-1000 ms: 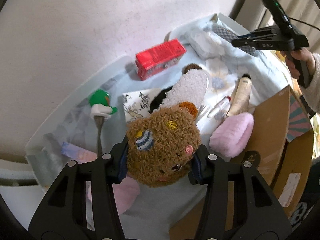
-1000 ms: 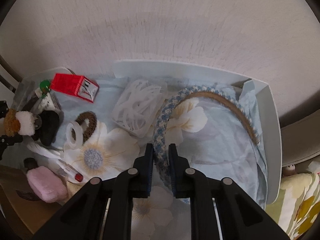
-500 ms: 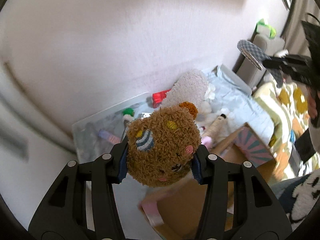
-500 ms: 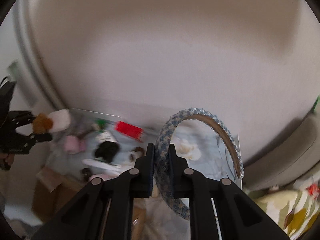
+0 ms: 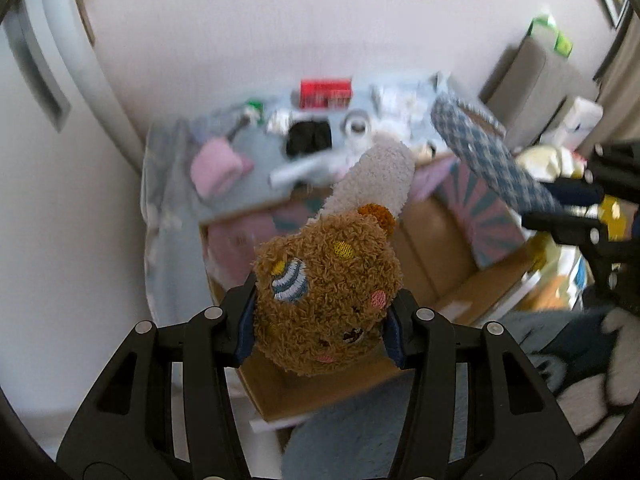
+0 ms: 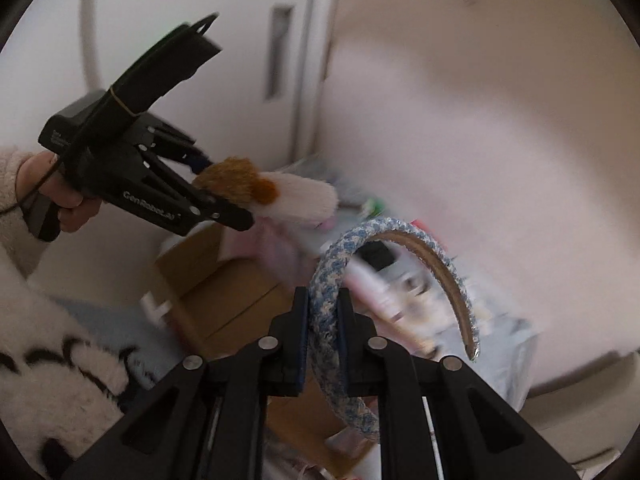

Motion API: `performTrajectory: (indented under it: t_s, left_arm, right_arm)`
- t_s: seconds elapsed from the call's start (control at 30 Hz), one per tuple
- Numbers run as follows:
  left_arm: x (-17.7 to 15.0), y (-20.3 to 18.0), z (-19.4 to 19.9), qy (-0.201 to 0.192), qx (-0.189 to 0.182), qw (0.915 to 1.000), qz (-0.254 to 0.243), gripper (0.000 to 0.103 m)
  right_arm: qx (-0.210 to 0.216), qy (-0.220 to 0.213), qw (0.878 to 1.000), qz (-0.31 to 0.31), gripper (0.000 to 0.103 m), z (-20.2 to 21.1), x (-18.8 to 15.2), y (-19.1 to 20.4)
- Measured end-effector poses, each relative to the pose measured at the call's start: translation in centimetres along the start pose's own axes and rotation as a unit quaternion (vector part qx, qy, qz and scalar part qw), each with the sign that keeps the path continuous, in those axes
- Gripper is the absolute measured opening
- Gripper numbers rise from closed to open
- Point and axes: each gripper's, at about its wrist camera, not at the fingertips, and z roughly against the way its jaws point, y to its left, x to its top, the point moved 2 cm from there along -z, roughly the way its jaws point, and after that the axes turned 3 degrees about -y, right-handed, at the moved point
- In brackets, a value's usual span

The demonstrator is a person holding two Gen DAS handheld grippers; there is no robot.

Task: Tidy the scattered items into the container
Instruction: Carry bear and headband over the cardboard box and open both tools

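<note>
A pale blue sheet (image 5: 256, 184) covers the far surface, blurred. On it lie a red box (image 5: 326, 93), a pink pouch (image 5: 218, 162), a black item (image 5: 309, 138) and a white ring (image 5: 359, 126).

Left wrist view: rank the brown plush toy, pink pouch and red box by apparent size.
1. brown plush toy, though it is closest to the camera
2. pink pouch
3. red box, only slightly smaller; blurred

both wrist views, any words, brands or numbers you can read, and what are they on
"GenRobot.AI": white lettering on the side of the left gripper, seen from the right wrist view; the last letters are soft.
Small white print on that gripper's black camera block: too small to read.
Red box: its print is blurred, unreadable.
Cardboard box: no legible text.
</note>
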Motion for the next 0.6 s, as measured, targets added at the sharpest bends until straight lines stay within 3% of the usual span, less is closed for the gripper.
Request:
performTrajectory:
  t_s: [0.17, 0.47, 0.53, 0.6]
  left_arm:
    - [-2.2, 0.1, -2.4, 0.014, 0.008, 0.9997, 0.016, 0.047]
    - [-2.1, -0.3, -2.7, 0.011, 0.007, 0.9998, 0.015, 0.049]
    - [-2.0, -0.2, -2.8, 0.019, 0.012, 0.9997, 0.013, 0.059]
    - [-2.0, -0.1, -2.9, 0.028, 0.018, 0.9993, 0.016, 0.085]
  right_arm:
    - [0.013, 0.031, 0.999, -0.001, 0.012, -2.3, -2.2, 0.2]
    - [0.006, 0.042, 0.999, 0.024, 0.012, -4.1, -2.9, 1.5]
    - [0.009, 0.053, 0.998, 0.03, 0.012, -4.8, -3.1, 2.1]
    - [0.003, 0.058, 0.998, 0.035, 0.019, -5.2, -3.1, 2.4]
